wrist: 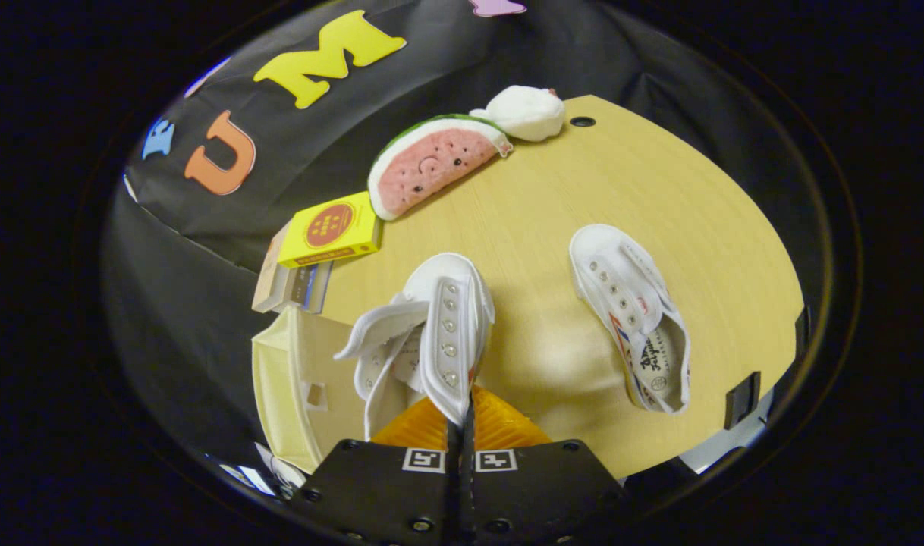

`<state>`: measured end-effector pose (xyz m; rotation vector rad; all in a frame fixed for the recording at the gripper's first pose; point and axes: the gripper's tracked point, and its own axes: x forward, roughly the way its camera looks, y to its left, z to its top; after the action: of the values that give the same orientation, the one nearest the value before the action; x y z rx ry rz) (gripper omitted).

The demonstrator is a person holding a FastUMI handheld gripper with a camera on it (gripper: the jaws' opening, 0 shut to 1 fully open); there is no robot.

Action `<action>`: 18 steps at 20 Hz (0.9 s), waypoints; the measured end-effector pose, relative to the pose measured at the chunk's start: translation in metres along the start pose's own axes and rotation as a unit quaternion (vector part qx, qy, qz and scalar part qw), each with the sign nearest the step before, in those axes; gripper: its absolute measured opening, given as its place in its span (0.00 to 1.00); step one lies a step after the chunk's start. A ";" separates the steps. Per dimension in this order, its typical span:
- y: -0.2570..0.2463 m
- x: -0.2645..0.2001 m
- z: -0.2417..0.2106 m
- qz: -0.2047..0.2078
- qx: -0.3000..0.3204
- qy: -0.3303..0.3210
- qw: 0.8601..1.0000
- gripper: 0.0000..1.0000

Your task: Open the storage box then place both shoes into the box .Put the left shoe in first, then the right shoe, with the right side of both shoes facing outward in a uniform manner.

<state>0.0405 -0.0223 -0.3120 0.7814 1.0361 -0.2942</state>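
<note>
Two fingers [466,425] pinching one white shoe [439,326], other shoe's [636,318] insole print seemingly illegible

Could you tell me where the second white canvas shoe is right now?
The second white canvas shoe lies on the light wooden table, to the right of the shoe pinched in the hand-held gripper.

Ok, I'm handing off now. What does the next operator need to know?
Gripper: shut on a white shoe, pinching its side edge, held up above the open cream box.
Second white shoe: lying on the wooden table, off to the side of the fingers, untouched.
Done: box opened, first shoe picked up.
Left: set this shoe in the box, then the second, both facing the same way.
</note>
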 end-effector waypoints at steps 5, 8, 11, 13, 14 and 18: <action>0.075 -0.028 -0.004 0.034 0.012 -0.019 0.999 0.00; 0.127 -0.030 -0.018 0.059 0.001 -0.013 0.998 0.00; 0.169 -0.025 -0.042 0.074 -0.004 0.016 0.997 0.00; 0.190 -0.018 -0.053 0.073 -0.022 0.019 0.997 0.00; 0.202 -0.013 -0.059 0.075 -0.029 0.022 0.997 0.00; 0.236 0.005 -0.083 0.076 -0.048 0.032 0.995 0.00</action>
<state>0.1210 0.2020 -0.2357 0.7825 1.0361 -0.0894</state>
